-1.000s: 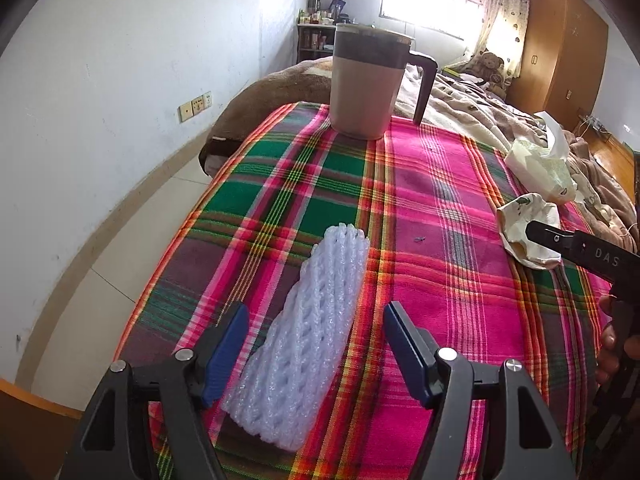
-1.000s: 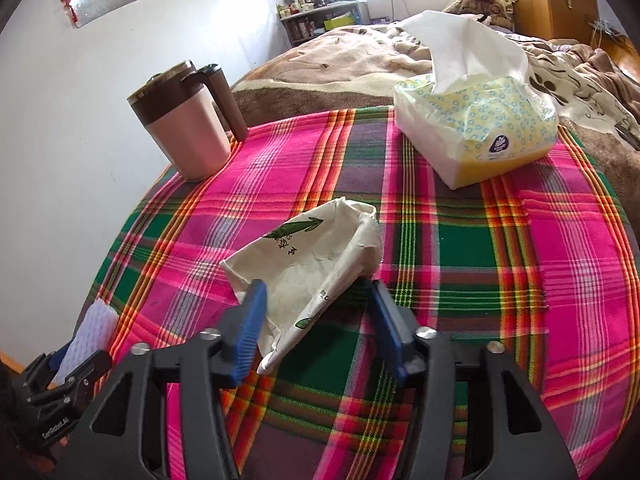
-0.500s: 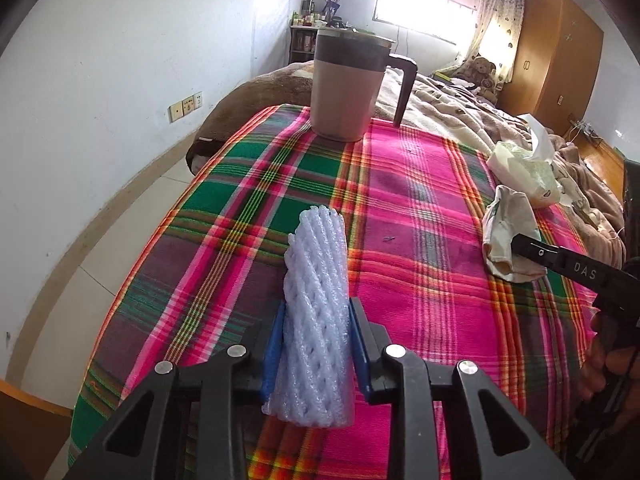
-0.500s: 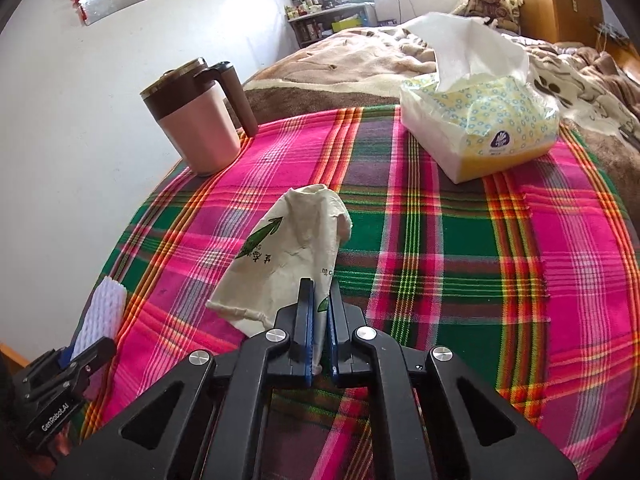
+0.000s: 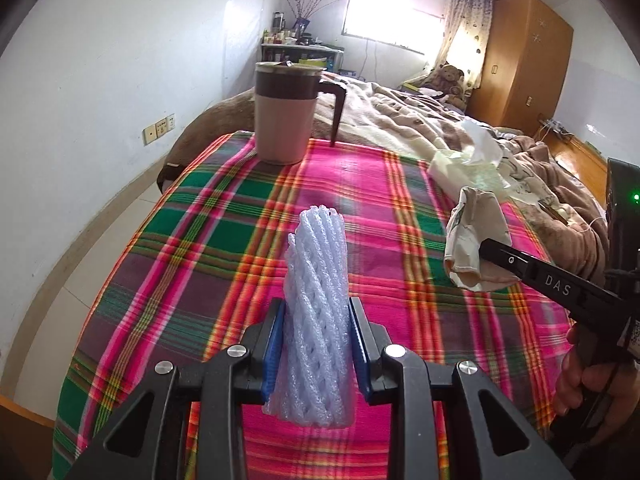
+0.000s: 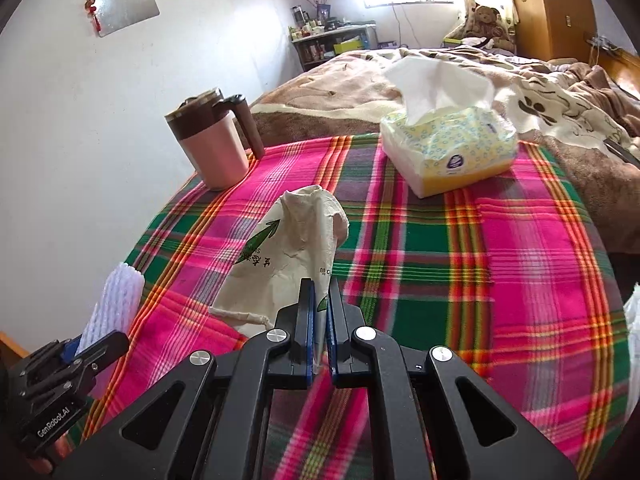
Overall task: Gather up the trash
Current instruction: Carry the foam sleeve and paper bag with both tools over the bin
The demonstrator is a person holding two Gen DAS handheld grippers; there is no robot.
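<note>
**A:** Jaws both clamped? Left gripper (image 5: 316, 340) squeezes the foam fruit net (image 5: 316, 308), lifted off the plaid counter (image 5: 248, 216).

**B:** Yep, right gripper (image 6: 319, 324) pinches the crumpled paper bag (image 6: 288, 260), also raised, probably bin-bound.

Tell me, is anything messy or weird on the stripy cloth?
Nothing is spilled or broken. The mug stands upright, and the tissue pack has one tissue poking up. The left gripper holds white foam netting; the right gripper pinches a crumpled paper bag.
</note>
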